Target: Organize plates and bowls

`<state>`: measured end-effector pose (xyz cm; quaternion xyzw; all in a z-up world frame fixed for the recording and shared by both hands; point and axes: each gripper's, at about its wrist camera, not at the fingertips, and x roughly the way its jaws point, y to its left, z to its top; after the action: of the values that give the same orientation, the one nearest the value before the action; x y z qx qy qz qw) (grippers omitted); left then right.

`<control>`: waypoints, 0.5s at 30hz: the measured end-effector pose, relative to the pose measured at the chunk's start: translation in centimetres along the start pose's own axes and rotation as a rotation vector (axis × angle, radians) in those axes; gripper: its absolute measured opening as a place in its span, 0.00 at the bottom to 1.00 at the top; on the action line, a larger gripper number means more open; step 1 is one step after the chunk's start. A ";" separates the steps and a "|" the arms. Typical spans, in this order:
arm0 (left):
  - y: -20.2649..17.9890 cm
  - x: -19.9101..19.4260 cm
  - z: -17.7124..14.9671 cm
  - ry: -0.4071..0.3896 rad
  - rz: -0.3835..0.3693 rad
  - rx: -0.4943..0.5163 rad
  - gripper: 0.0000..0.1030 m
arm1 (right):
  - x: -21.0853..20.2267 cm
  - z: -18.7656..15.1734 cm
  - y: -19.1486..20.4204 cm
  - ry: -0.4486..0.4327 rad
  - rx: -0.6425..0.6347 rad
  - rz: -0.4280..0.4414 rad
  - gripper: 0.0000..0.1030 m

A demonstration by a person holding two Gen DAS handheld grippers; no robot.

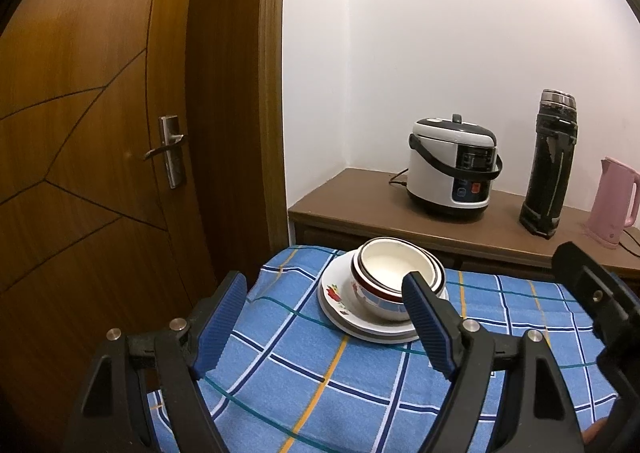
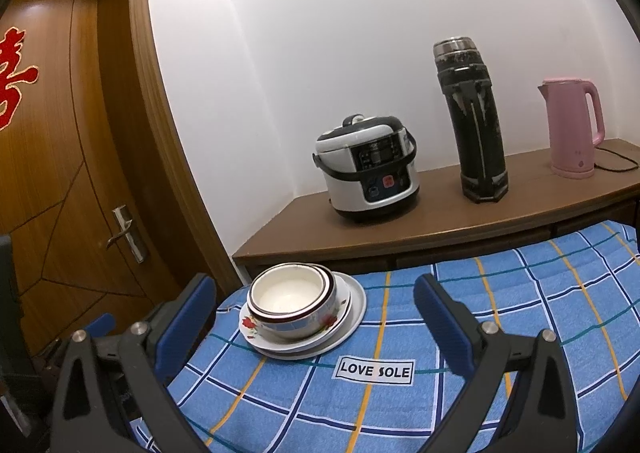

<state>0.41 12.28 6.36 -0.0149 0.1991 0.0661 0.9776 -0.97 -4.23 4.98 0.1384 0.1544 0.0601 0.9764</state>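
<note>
Judging from how things lie, you look to be at the end of the stacking step: the bowls sit nested one inside another on the plates, and the whole pile rests near the far left corner of the table, on its blue checked cloth; your left gripper hangs over the near side with its fingers wide apart and nothing between them; your right gripper does the same, jaws spread and empty, well short of the pile; I see no other dish loose on the cloth in either view, so the next move is probably only a check of the stack, or a nudge inward, since the pile stands close to the left edge; the nested bowls look slightly off-centre on the plates, so press gently if you square them; the room to move lies along the right side and near edge, which are bare cloth; behind the far edge stands the sideboard with the rice cooker, flask and pink kettle, all well apart from the pile
</note>
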 end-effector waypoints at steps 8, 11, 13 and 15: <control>-0.1 0.2 0.2 -0.002 0.015 0.002 0.80 | -0.1 0.3 -0.2 -0.017 -0.002 -0.007 0.99; -0.3 0.3 0.2 0.001 0.009 0.004 0.80 | -0.2 0.4 -0.2 -0.019 -0.002 -0.007 0.99; -0.4 0.4 0.2 0.001 0.010 0.003 0.80 | -0.2 0.4 -0.3 -0.020 -0.003 -0.009 0.99; -0.4 0.5 0.3 0.008 0.006 0.003 0.80 | -0.2 0.4 -0.4 -0.024 -0.006 -0.011 0.99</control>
<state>1.07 11.96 6.43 -0.0130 0.2031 0.0686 0.9767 -1.01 -4.73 5.34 0.1355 0.1432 0.0537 0.9789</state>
